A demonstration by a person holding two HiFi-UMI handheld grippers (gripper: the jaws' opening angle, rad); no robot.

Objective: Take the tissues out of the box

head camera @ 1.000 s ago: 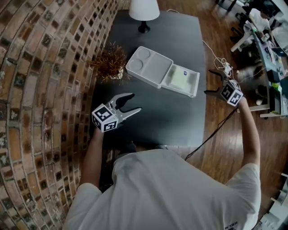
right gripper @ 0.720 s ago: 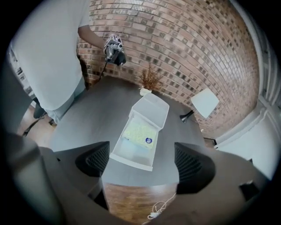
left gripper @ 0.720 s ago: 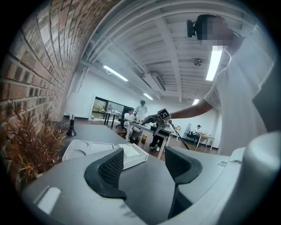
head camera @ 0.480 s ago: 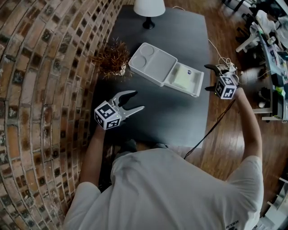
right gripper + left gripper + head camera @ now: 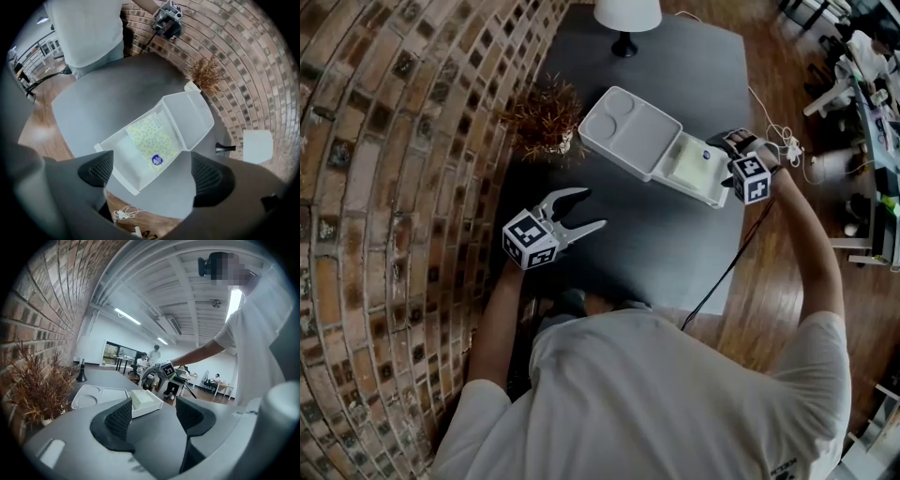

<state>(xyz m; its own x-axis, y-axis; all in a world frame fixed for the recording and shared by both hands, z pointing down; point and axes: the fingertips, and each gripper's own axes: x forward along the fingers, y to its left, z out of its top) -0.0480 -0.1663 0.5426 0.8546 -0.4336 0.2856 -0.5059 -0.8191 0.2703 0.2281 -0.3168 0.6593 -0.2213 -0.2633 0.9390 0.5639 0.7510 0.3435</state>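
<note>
Tissues (image 5: pixel 152 138) sat flat inside the open box (image 5: pixel 628 131), so I had my right gripper (image 5: pixel 153 174) nose-down just above the box, jaws just swung wide and empty to straddle the pack, while my left gripper (image 5: pixel 586 211) hung well clear of the box, jaws apart, empty too.
</note>
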